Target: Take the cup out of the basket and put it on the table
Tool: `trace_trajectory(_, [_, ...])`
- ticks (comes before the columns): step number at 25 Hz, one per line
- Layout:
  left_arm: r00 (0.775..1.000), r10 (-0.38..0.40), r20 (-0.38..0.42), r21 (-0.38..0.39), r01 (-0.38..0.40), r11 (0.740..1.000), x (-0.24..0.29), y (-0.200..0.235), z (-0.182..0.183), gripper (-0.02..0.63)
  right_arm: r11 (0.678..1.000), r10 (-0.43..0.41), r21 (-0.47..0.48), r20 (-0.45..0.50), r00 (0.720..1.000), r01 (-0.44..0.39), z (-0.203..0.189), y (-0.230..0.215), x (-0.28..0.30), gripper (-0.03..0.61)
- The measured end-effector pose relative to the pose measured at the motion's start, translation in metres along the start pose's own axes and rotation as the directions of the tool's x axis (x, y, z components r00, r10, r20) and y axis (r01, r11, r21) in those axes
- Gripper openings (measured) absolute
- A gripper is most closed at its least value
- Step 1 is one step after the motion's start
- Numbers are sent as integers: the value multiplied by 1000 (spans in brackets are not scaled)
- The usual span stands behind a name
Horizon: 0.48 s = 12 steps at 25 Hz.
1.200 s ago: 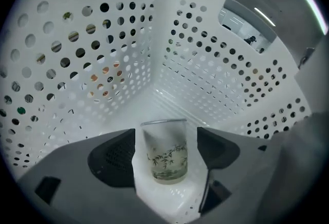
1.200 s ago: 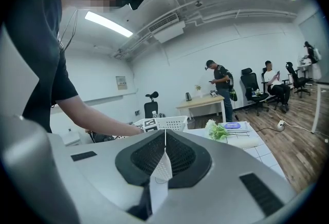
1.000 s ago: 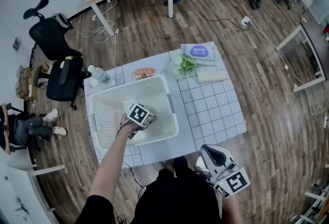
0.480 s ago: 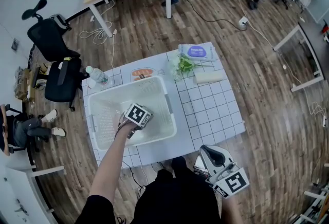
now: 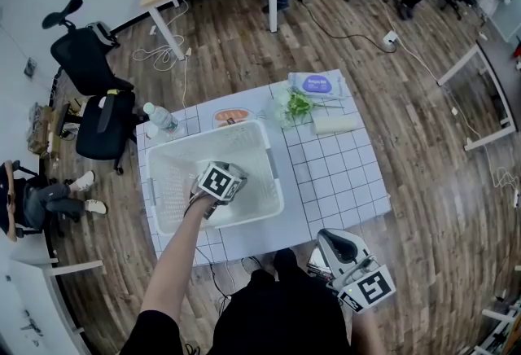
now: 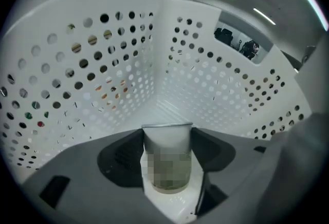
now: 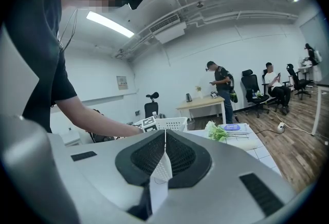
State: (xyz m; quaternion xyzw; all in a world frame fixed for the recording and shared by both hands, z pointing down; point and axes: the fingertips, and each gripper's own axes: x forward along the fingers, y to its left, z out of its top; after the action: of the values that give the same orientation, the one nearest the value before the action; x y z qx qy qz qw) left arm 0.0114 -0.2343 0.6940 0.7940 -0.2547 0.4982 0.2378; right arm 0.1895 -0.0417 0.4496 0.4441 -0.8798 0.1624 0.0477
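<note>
Reaching steeply down into the white perforated basket (image 5: 272, 168), the left gripper (image 5: 220, 185) has its 2 jaws around the cup (image 6: 165, 138). The jaws have just been closing, and now the dark pads press on both sides of the cup, so it is clamped between them. The cup is pale, with its rim at the far end from the camera; a mosaic patch covers its lower part. It is inside the basket. Straight ahead of the left jaws 2 hole-dotted basket walls meet in a corner, and they rise on both sides of the gripper. Whether the cup rests on the basket floor cannot be told.

The right gripper (image 7: 164, 151) has its jaws pressed together with nothing between them. It points almost level from the near edge of the table (image 5: 342, 174), well apart from the basket and on the right of the left gripper. Ahead of it and a little left stands the basket with the person's left arm (image 5: 175, 264) reaching into it. Ahead and slightly right lie a green bunch (image 5: 293, 105) and a pack of wipes (image 5: 316, 84).
</note>
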Motion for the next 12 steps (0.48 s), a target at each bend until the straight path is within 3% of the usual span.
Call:
trace_trajectory(7, [986,29,163,22,-33,999,-45,-5,35,291,1000,25,-14,19,1000,-25,4,11,0,25])
trace_trajectory(12, [977,30,211,51,-42,998,-66,-13,43,291,999,41,-30,34,999,-40,9,21,-3,25])
